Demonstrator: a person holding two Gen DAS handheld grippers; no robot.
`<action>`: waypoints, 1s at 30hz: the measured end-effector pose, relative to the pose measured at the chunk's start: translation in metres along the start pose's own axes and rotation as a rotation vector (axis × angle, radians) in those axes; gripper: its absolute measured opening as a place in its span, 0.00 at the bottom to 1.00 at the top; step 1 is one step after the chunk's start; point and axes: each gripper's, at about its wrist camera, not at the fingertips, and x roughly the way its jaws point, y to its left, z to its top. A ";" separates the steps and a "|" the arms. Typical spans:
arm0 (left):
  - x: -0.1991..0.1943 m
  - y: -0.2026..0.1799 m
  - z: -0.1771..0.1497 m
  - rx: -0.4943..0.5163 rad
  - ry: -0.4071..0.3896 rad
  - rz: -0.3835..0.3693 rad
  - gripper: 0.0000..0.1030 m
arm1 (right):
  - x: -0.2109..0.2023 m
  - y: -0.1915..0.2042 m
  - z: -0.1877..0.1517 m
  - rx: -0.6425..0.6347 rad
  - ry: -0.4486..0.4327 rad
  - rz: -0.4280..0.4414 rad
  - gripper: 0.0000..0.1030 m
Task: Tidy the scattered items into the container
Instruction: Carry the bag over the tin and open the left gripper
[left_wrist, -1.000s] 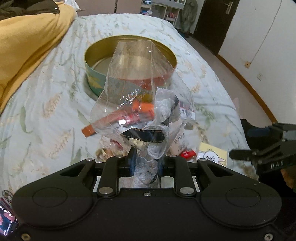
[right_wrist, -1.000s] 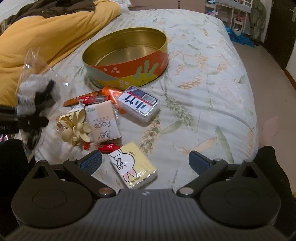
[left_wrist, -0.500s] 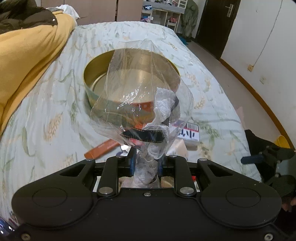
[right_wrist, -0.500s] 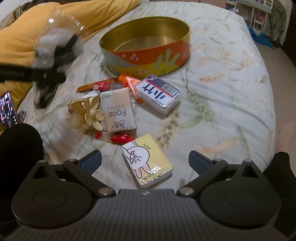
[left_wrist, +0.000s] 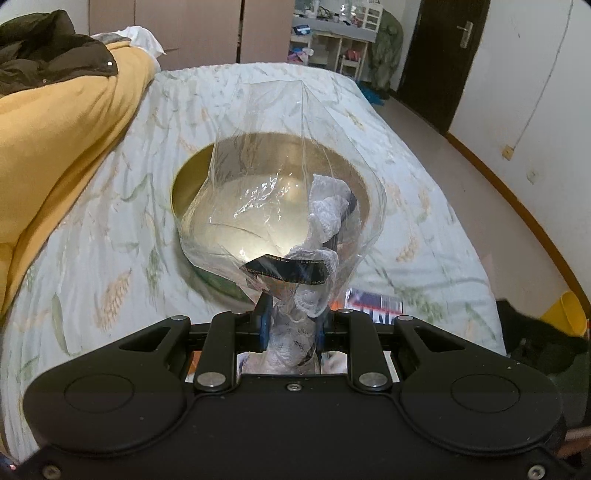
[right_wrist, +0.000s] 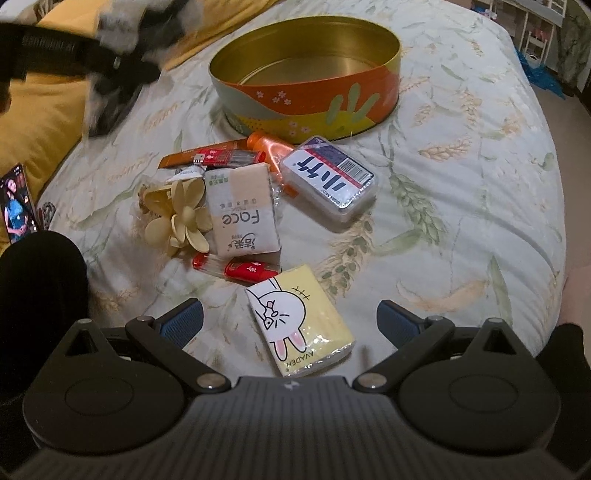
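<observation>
You're over a bed (left_wrist: 110, 236) w/ leaf-print sheet; yellow quilt (left_wrist: 55, 147) on left. Far end: wardrobe (left_wrist: 207, 33), cluttered shelf (left_wrist: 332, 40). Dark door (left_wrist: 443, 55) far right, white wall (left_wrist: 535, 92) w/ wood skirting, pinkish floor (left_wrist: 461, 184).

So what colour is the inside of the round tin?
Gold inside the round tin; the right wrist view shows it best.

A home bedroom: a bed (left_wrist: 424, 236) with leaf-print bedding fills the view, a yellow duvet (left_wrist: 55, 147) at nine o'clock, wardrobe doors (left_wrist: 184, 33) at twelve, a dark door (left_wrist: 443, 55) at one.
</observation>
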 end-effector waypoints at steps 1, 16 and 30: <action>0.001 0.000 0.005 -0.001 -0.006 0.002 0.20 | 0.002 0.000 0.001 -0.007 0.007 0.002 1.00; 0.013 -0.007 0.066 0.000 -0.061 0.014 0.20 | 0.017 -0.001 0.014 -0.072 0.084 0.000 1.00; 0.064 -0.004 0.105 -0.046 -0.023 -0.001 0.20 | 0.031 -0.008 0.012 -0.078 0.146 -0.024 1.00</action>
